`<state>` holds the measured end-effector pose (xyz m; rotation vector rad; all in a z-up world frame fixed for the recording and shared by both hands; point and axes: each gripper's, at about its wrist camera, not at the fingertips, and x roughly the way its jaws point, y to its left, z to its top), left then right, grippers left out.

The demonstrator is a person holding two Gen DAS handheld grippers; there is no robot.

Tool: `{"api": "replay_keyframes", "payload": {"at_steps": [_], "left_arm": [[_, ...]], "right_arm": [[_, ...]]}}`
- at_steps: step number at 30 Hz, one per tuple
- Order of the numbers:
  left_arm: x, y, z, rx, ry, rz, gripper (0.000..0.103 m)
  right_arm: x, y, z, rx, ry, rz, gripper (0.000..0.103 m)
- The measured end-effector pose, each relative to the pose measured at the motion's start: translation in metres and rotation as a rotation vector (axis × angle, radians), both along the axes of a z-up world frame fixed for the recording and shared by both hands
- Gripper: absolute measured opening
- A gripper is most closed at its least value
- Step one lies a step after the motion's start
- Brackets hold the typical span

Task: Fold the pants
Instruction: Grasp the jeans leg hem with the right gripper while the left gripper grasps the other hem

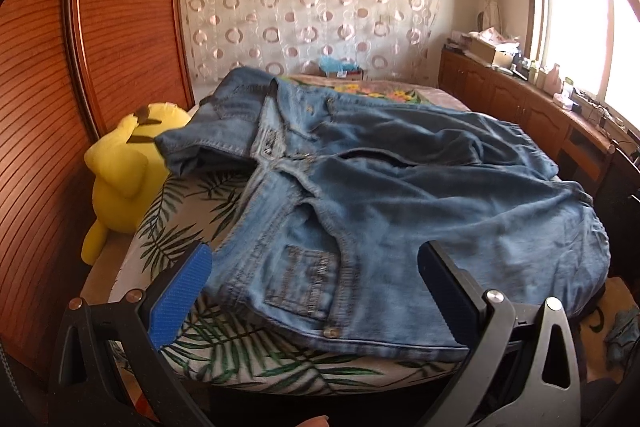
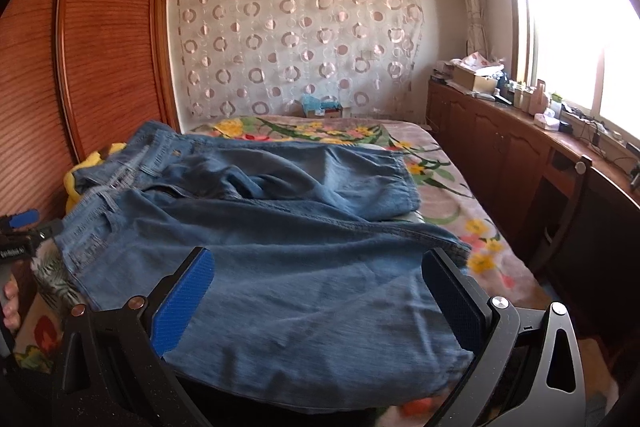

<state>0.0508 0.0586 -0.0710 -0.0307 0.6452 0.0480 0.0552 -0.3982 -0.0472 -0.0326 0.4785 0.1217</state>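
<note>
Blue denim pants (image 1: 380,195) lie spread and rumpled on the bed, waistband toward the left by the wardrobe, legs running right. In the left wrist view my left gripper (image 1: 316,291) is open just above the near waistband corner and back pocket (image 1: 308,283), with nothing between its blue pads. From the right wrist camera, the same pants (image 2: 280,267) fill the foreground, and my right gripper (image 2: 320,303) is open over the near leg, fingers apart on either side of the cloth. The left gripper (image 2: 22,227) shows at the far left edge there, held by a hand.
A yellow plush toy (image 1: 124,167) sits at the bed's left edge against the wooden wardrobe (image 1: 80,67). The bed has a leaf-print cover (image 1: 192,227) and a floral blanket (image 2: 460,195). A wooden cabinet (image 2: 500,147) with clutter runs along the right under the window.
</note>
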Motion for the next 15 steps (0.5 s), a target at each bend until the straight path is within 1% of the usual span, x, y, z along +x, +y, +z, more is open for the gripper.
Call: {"api": "replay_keyframes", "payload": {"at_steps": [5,8,11,15], "left_arm": [[0.006,0.032,-0.008,-0.03,0.013,0.045,0.103],[0.01,0.048,-0.015,-0.034,0.028,0.063,0.103],[0.013,0.059,-0.022,-0.032,0.045,0.078,0.102],[0.02,0.073,-0.037,-0.039,0.081,0.091,0.095]], "right_arm": [[-0.001,-0.022,-0.001,-0.008,0.043,-0.046,0.097],[0.003,-0.03,0.0,-0.01,0.063,-0.064,0.093],[0.005,-0.029,-0.001,-0.026,0.094,-0.067,0.086],[0.004,-0.034,-0.002,-0.033,0.138,-0.089,0.078]]}}
